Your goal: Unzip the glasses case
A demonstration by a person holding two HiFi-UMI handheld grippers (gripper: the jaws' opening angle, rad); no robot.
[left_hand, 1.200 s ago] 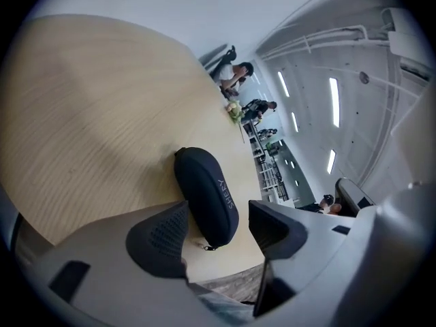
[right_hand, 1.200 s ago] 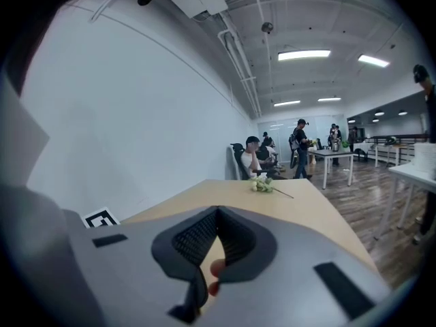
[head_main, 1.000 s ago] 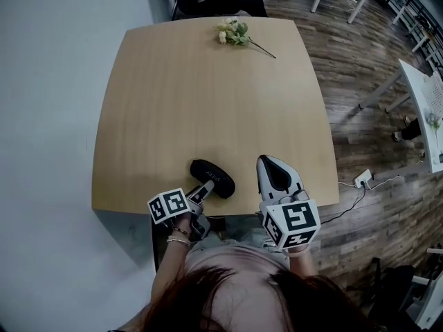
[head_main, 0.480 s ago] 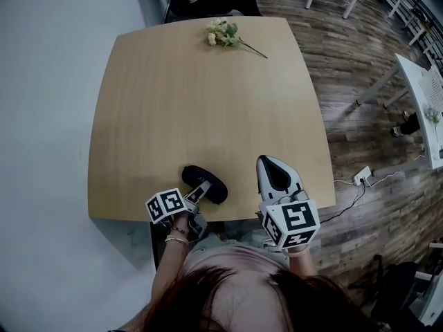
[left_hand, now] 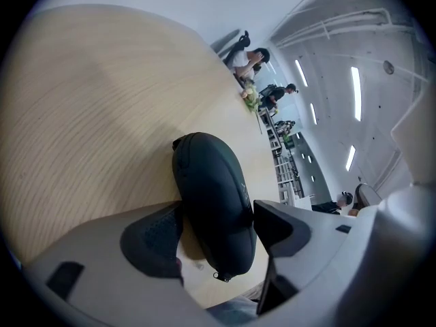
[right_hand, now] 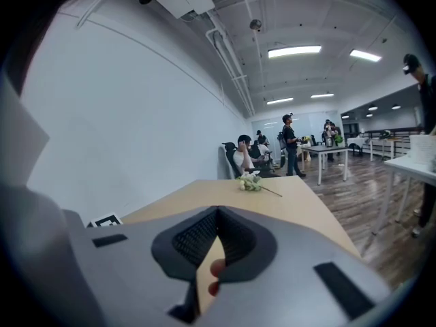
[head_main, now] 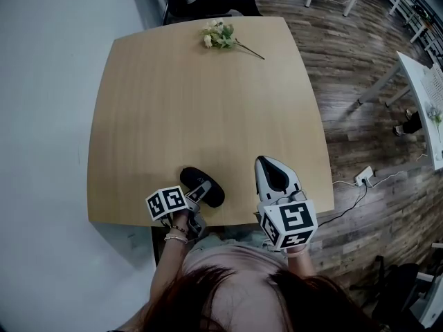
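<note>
The case (head_main: 203, 186) lay by the tabletop's (head_main: 194, 102) near edge, its long axis roughly in line with the left claw (left_hand: 216, 225). That claw was spread astride the case's near end. The right claw (right_hand: 218, 213) was held apart, pressed together and empty. Against the earlier frame, the left claw's jaws had just been opening and had been brought further over the case.
</note>
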